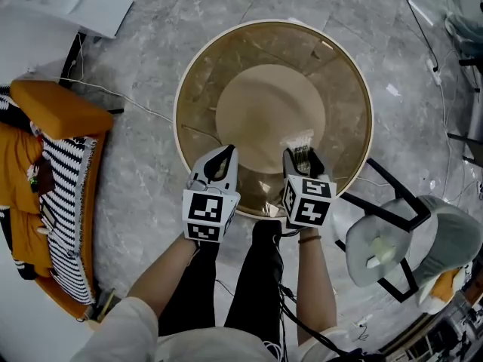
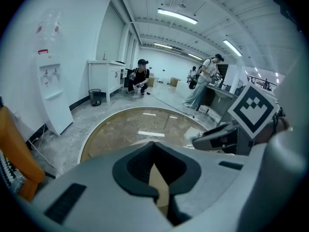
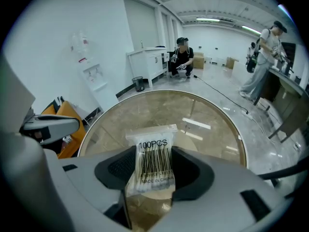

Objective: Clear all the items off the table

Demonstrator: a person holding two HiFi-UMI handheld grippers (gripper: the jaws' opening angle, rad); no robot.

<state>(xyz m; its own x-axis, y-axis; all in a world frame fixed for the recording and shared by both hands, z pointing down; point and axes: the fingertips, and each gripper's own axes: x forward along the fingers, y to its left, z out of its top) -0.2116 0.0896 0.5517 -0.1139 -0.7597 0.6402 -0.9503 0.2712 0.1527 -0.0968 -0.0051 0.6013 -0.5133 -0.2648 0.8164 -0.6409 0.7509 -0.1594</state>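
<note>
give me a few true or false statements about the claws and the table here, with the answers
1. The right claw grips a packet of cotton swabs. True.
2. The table is square. False: it is round, with a glass top.
3. The left claw also holds a packet. False: nothing is in it.
4. In the head view, a chair stands to the right of the table. True.

Grey marble floor (image 1: 143, 179), white walls (image 2: 82, 37), possibly a water dispenser (image 2: 53, 98).
</note>
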